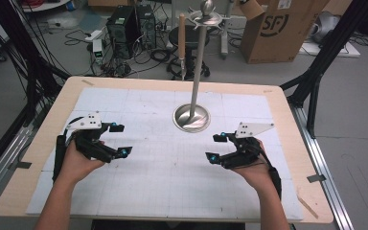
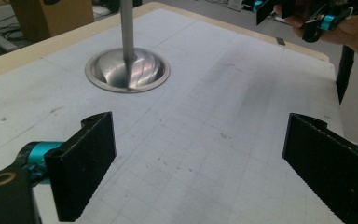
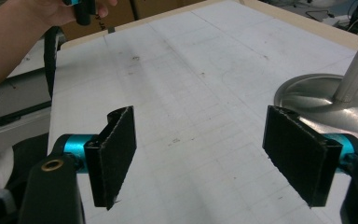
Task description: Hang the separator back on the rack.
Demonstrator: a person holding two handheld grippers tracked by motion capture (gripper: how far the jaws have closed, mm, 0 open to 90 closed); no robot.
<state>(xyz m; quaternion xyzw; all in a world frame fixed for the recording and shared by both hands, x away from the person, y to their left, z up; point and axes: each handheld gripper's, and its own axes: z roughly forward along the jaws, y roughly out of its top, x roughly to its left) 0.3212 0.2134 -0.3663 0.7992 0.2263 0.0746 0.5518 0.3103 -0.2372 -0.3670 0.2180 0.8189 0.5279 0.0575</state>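
Forearms and hands enter from the near edge of the worktop (image 1: pixel 38 143), each hand gripping one black two-jaw tool. At the left, the left hand (image 1: pixel 76 165) holds the left gripper (image 1: pixel 120 140) low over the white gridded mat (image 1: pixel 172 177); its jaws stand wide apart with nothing between them, and a grey three-cornered plate (image 1: pixel 84 122) sits on top of it. In the left gripper view the two black jaw pads flank bare mat, with the round metal base (image 2: pixel 127 71) ahead and to the left of them. At the centre of the worktop, toward its far side, stands a metal stand (image 1: pixel 197 62): a dished, polished base (image 1: pixel 191 118) resting on the mat and a slim upright pole rising to a small cross-piece and a ball top. Both grippers sit on the near side of this stand, well apart from it and from each other. At the right, the right hand (image 1: pixel 256 172) holds the right gripper (image 1: pixel 214 147), which points toward the centre; its jaws are likewise spread wide and hold nothing. In the right gripper view the stand's base (image 3: pixel 317 98) lies beyond the right-hand jaw. Beyond the worktop, a cardboard box (image 1: pixel 280 31), computer towers (image 1: pixel 124 26) and loose cables lie on the floor.
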